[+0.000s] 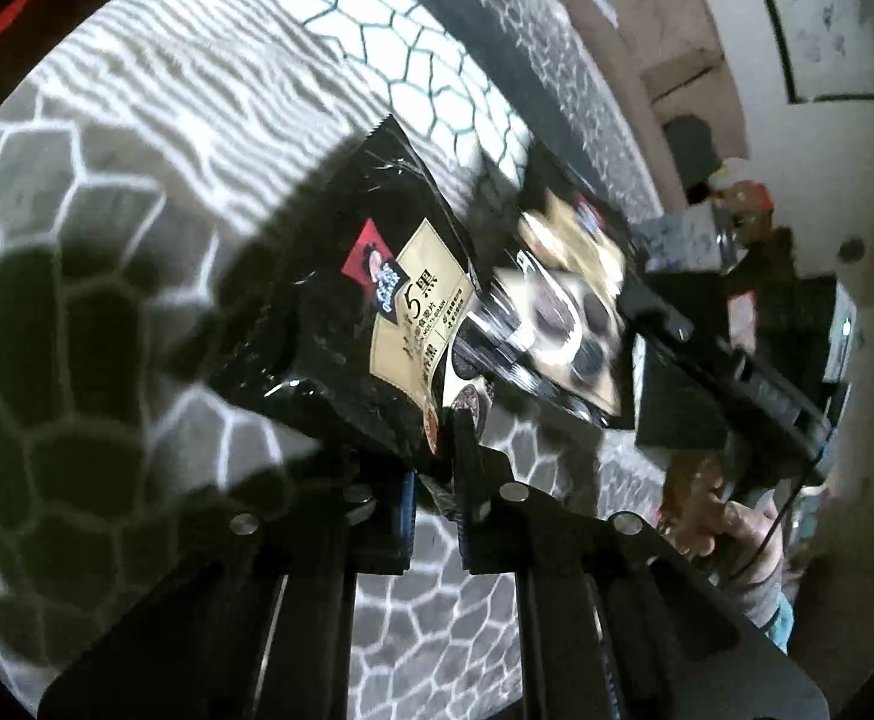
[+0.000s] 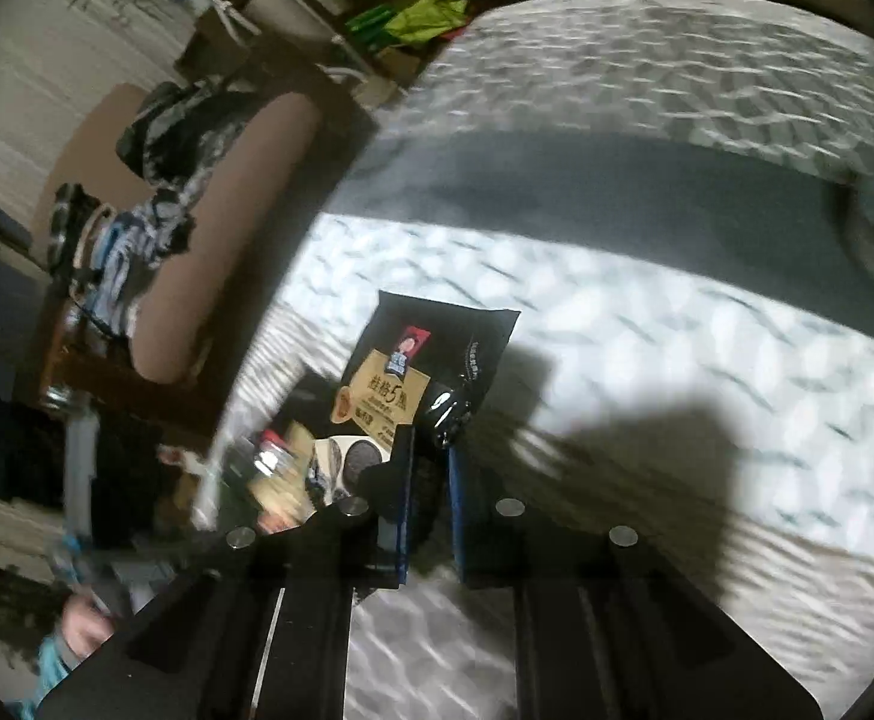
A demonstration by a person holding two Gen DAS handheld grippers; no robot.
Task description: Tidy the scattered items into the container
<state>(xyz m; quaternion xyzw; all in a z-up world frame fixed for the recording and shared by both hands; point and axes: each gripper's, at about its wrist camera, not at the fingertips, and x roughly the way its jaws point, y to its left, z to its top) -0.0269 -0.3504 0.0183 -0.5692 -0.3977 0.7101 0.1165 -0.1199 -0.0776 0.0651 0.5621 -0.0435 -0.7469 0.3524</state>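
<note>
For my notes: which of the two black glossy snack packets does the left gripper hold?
The sharp-looking packet, pinched at its edge by the left gripper; the blurred packet hangs further right.

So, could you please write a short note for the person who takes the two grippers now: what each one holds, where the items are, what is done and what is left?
Left gripper: shut on the bottom edge of a black cereal packet, lifted above the patterned bedcover.
Right gripper: shut on a second black packet, also held off the bedcover.
The two packets hang close together, side by side.
Done: both packets picked up.
Left: carry both to the container and release them. The container is in neither view, so find it first.
</note>
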